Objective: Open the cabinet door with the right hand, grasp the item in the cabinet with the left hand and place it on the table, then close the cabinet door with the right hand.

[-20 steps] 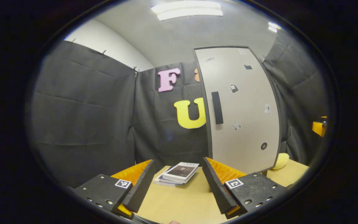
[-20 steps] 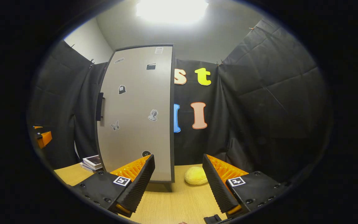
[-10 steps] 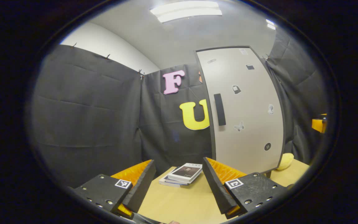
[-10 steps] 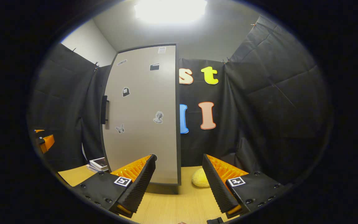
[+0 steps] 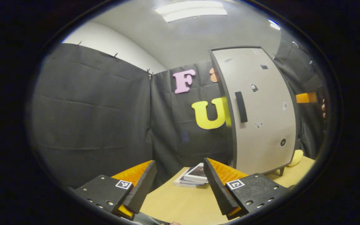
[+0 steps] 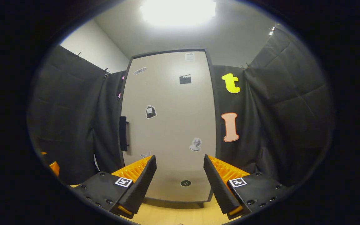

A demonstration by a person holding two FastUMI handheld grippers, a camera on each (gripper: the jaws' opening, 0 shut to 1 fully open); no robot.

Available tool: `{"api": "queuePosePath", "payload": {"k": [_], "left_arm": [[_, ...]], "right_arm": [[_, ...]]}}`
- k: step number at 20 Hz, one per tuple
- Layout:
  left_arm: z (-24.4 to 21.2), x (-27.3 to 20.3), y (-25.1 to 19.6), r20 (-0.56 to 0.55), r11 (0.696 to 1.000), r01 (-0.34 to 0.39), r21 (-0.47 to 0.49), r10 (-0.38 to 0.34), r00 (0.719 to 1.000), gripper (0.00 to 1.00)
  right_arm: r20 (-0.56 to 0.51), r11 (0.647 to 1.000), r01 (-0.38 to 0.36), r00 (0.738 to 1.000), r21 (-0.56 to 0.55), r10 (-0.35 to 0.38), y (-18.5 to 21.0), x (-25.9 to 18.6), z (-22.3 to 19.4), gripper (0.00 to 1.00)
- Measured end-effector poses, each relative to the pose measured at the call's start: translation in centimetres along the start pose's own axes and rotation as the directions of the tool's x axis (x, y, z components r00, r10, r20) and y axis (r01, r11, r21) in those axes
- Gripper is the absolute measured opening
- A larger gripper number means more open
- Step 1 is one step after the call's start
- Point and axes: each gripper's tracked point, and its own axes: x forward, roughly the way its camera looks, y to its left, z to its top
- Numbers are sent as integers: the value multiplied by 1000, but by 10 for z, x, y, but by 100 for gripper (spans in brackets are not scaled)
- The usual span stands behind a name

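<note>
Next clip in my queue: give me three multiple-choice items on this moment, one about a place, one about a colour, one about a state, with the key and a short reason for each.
1. Where does the stack of books lie?
A. on the table, left of the cabinet
B. on top of the cabinet
C. between the right gripper's fingers

2. What colour is the handle on the cabinet door?
A. yellow
B. black
C. pink

3. In what state is the cabinet door?
A. wide open
B. taken off
C. shut

Key:
1. A: in the left gripper view the books rest on the table beside the cabinet's left edge.
2. B: the handle shows as a dark bar near the door's left edge.
3. C: the door lies flat against its frame, and nothing of the inside shows. Both the left gripper and the right gripper are open and apart from it.
</note>
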Motion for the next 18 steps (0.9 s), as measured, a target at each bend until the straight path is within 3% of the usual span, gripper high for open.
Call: {"api": "queuePosePath", "payload": {"k": [9, 11, 18], "left_arm": [[-37, 25, 93, -59, 996, -91, 5, 91, 994, 92], [-43, 29, 109, -68, 994, -109, 9, 109, 992, 95], [-65, 41, 145, -99, 989, -146, 16, 147, 984, 94]], "right_arm": [[-19, 998, -60, 998, -7, 60, 99, 69, 17, 96], [-26, 998, -70, 997, -5, 70, 118, 84, 15, 96], [-53, 996, -85, 995, -23, 84, 161, 124, 3, 96]]}}
